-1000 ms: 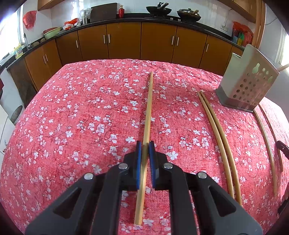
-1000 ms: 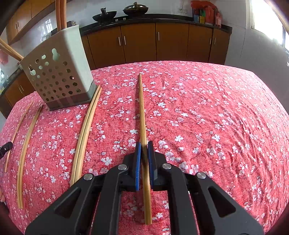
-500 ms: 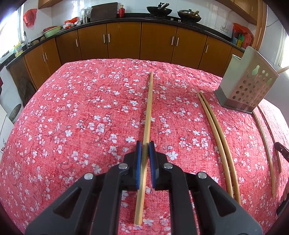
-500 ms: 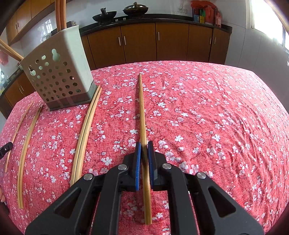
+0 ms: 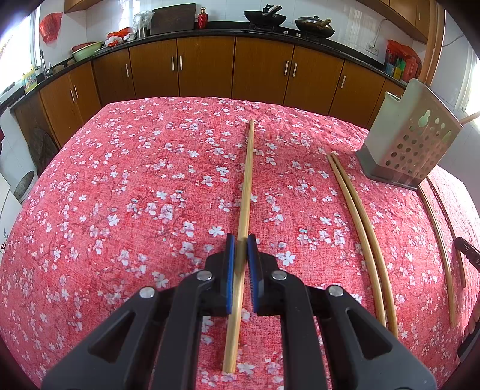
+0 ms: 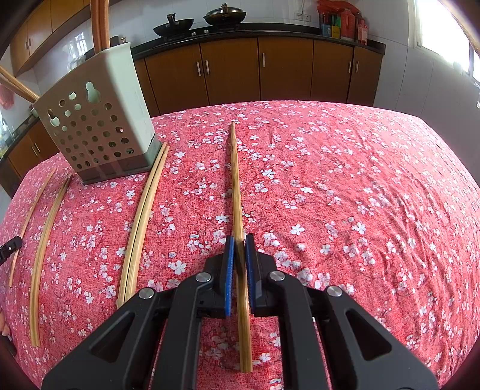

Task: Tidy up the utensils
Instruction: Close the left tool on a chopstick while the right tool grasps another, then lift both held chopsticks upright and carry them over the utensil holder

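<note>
Kitchen backdrop: brown cabinets along the far wall, woks on the hob. Red floral cloth [image 5: 126,192] covers the surface.

Left gripper [image 5: 240,264]: jaws pinching a single bamboo chopstick [image 5: 244,198] part-way along its length, near end sticking out behind the blue pads [image 5: 229,264], far tip pointing at the cabinets. Can't tell whether it is lifted or lying on the cloth.

Right gripper [image 6: 238,264]: same picture, jaws closed on its own chopstick [image 6: 236,186], gripped toward the near end.

Perforated grey holder [image 6: 96,132] stands upright on the cloth, far left in the right-wrist view, far right in the left-wrist view [image 5: 411,144]. At least two sticks [image 6: 99,24] already stand in it, poking out the top; one more wooden handle [image 6: 15,84] leans out its left side.

Still loose on the cloth:
- close pair [image 6: 144,219] lying together, far tips just beside the holder base
- two more separate sticks [image 6: 45,246] further left in the right-wrist view, well apart from the pair

Progress estimate: early to middle. A few pieces stowed, two in hand, four on the cloth by my count. Both held sticks are horizontal and well away from the holder, so each needs carrying over and tipping upright before dropping in. Then the four loose ones remain.
</note>
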Motion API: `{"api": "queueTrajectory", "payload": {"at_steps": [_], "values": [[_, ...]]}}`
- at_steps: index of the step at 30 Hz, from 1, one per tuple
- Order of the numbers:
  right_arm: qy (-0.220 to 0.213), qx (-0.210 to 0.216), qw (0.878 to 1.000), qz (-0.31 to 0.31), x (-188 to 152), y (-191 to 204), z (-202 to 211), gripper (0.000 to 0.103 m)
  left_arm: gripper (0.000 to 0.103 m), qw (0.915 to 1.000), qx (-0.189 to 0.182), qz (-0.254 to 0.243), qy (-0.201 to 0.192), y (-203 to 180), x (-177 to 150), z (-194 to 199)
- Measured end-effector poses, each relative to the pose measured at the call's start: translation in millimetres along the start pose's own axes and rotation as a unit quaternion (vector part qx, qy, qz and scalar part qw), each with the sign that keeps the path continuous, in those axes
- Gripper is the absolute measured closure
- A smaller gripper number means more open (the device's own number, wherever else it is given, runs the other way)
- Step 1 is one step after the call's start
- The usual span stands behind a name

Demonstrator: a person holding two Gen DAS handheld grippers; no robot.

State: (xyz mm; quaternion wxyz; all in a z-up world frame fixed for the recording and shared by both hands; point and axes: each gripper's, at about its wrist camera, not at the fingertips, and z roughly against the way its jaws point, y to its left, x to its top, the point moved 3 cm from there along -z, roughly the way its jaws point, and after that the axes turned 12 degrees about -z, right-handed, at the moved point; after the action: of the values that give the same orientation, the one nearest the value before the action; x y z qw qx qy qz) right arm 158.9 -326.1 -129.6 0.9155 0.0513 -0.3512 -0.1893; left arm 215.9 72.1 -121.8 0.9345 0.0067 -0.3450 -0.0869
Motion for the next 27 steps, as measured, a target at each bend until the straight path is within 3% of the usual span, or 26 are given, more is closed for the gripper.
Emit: {"api": "queueTrajectory", "payload": {"at_steps": [21,27], "values": [[0.002,0.002,1.0,-0.002,0.6,-0.2,0.2,0.094,0.091,0.9999,-0.009,0.009,0.0,0.1,2.9,3.2],[0.004,0.009,1.0,-0.002,-9.0,-1.1,10.7,0.094,0.091,0.9997,0.004,-0.023,0.006,-11.3,-8.3,15.1]]}}
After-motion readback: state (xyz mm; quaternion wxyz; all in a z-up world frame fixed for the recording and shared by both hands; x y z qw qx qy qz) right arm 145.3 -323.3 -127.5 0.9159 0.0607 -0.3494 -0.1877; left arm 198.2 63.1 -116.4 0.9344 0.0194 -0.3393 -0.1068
